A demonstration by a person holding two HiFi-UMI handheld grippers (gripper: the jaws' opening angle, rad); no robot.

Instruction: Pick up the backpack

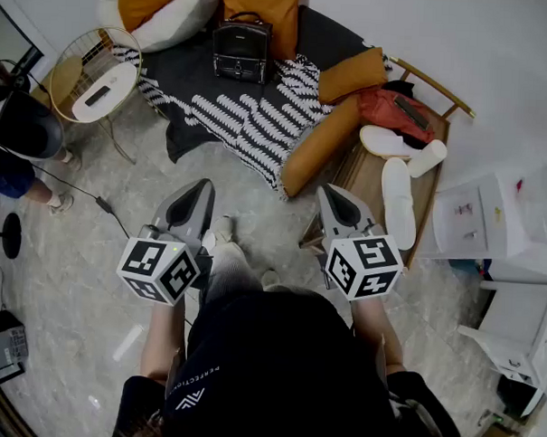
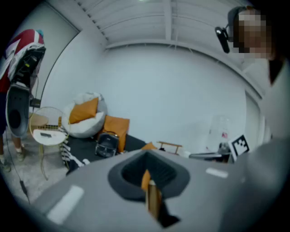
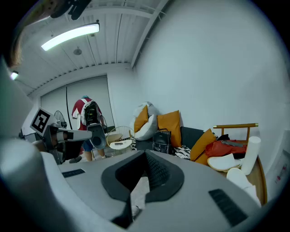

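A small black backpack (image 1: 240,49) stands upright on a dark mattress (image 1: 331,34) at the far side of the room, leaning against an orange cushion (image 1: 262,4). It also shows in the left gripper view as the backpack (image 2: 107,145) and in the right gripper view as the backpack (image 3: 161,141). My left gripper (image 1: 197,201) and right gripper (image 1: 333,202) are held side by side well short of it, both shut and empty, pointing toward the mattress.
A black-and-white patterned blanket (image 1: 251,117) spills over the mattress edge. A round wire side table (image 1: 94,74) stands left. A wooden chair (image 1: 398,164) at right holds a red bag, white slippers and a white roll. A person (image 1: 19,148) stands at far left. White cabinets (image 1: 490,223) stand right.
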